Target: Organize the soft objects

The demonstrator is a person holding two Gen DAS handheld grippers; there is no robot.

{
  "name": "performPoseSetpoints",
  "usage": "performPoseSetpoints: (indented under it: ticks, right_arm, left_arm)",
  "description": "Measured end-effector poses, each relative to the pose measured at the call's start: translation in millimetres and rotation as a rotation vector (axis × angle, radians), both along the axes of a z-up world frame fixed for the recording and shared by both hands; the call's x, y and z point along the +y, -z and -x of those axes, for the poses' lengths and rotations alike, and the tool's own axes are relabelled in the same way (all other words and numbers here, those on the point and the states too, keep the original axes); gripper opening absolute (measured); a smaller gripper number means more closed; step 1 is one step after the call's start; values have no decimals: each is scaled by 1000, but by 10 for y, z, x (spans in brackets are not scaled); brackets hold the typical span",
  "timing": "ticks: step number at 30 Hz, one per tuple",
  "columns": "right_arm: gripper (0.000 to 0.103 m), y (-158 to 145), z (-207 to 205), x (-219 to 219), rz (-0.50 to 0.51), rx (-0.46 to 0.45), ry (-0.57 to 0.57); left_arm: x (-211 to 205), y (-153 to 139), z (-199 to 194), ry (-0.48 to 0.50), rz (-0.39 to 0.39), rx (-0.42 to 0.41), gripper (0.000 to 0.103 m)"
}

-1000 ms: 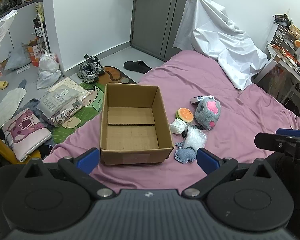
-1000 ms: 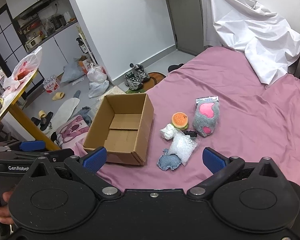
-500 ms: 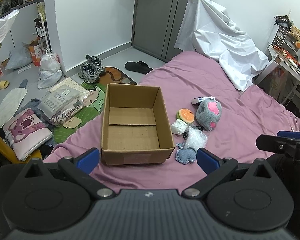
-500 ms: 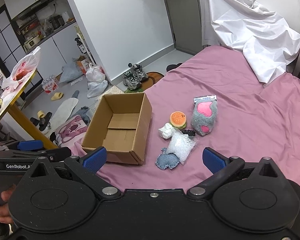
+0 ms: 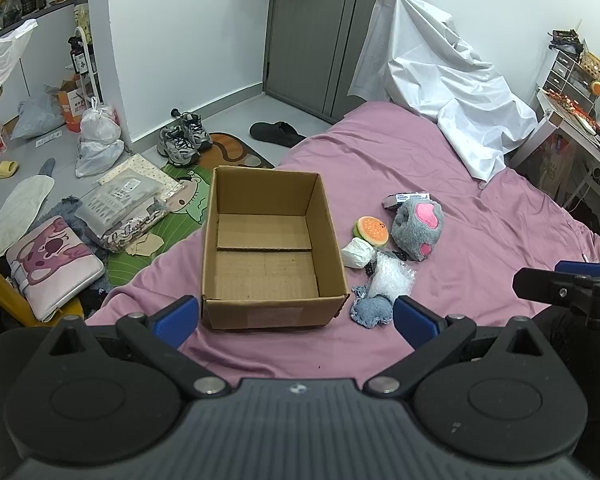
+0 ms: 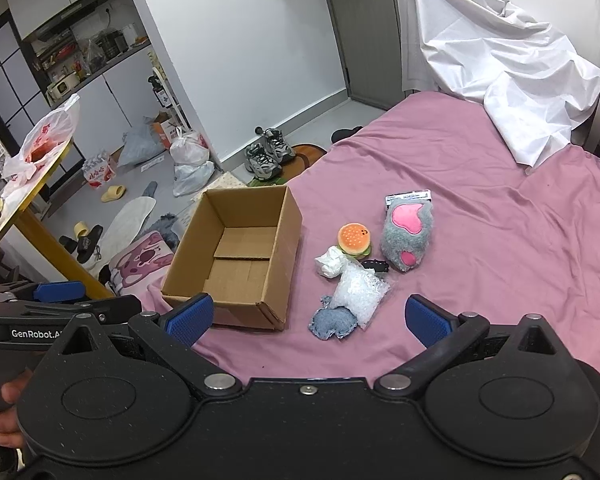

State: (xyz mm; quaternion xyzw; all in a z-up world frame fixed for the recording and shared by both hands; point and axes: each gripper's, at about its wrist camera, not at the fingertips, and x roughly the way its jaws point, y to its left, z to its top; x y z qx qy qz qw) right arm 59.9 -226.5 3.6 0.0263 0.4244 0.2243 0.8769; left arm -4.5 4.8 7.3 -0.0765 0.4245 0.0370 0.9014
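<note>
On the pink bed (image 6: pixel 480 184) the soft toys (image 6: pixel 352 276) lay right of the empty box (image 6: pixel 236 256), nearer your right gripper (image 6: pixel 306 316); both it and the left gripper (image 5: pixel 296 316) were open, holding nothing.

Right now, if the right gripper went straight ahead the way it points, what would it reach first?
The right gripper, jaws open and empty, points at the cluster beside the cardboard box. It would probably meet the blue denim pouch first, then the bubble wrap. Depth is unclear; it may touch the pink bedsheet first.
</note>
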Motion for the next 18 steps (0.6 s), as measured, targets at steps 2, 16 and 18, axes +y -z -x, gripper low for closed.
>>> performPoseSetpoints:
  ticks: [2,16,18]
  right_arm:
    - [103,0,0,-1,0,-1,-1]
    - [103,4,-5,-16,-9,0,-2]
    - [103,12,-21,-26,-16,3,-3]
  left_arm:
    - [-1,0,0,0,0,0,103]
    - [-17,17,-3,2,1,3,103]
    - [-36,37,-10,3,1,5,103]
